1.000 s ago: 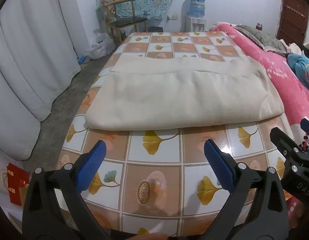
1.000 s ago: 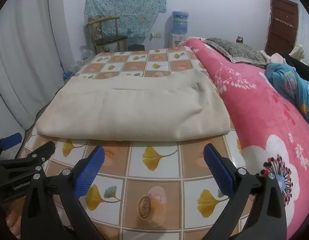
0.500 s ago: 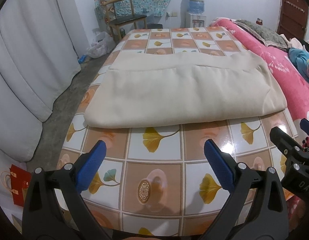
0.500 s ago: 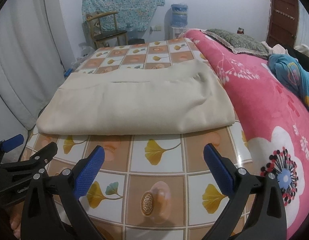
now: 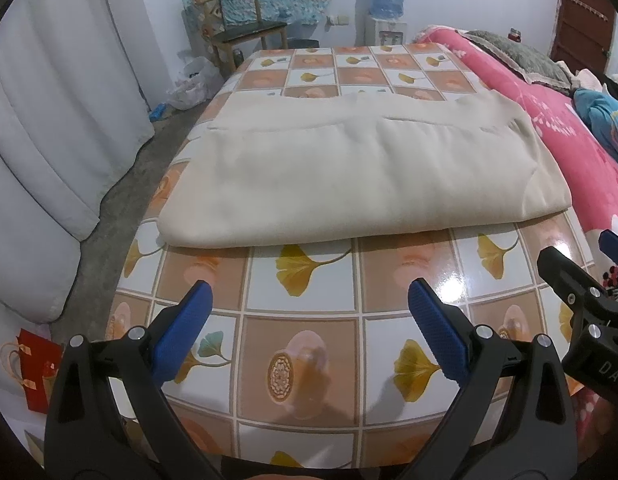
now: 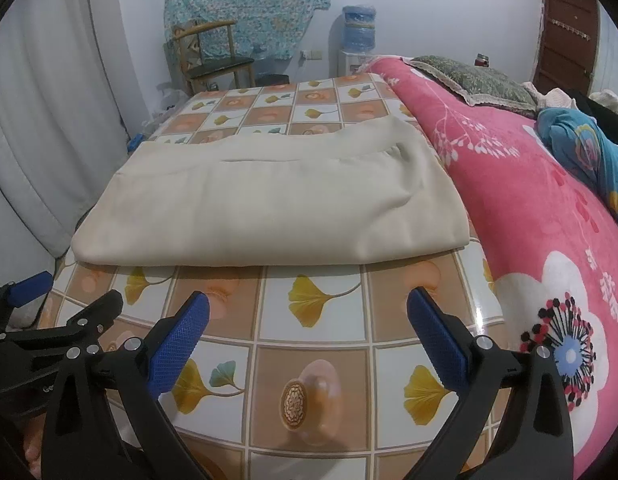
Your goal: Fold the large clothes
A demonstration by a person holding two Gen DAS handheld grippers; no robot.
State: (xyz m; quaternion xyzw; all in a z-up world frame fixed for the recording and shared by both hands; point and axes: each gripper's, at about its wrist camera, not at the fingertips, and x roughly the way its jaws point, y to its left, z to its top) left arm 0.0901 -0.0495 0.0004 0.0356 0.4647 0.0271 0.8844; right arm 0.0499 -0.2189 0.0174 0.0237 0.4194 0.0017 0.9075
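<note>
Folded cream fabric garment (image 5: 349, 176) lying across glossy leaf-patterned tiled table (image 5: 309, 344).
Hovering over near edge: left gripper (image 5: 309, 308), right gripper (image 6: 308, 316), jaws gaping wide, gripping nothing.

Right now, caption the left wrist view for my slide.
Open left gripper above patterned table, facing folded cream cloth.

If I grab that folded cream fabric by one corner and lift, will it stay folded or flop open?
The folded cream fabric looks soft and limp, with sagging rounded edges, so it would probably drape and unfold. Its stacked layers suggest some weight. On the glossy tiled tablecloth it may slide if pushed.
</note>
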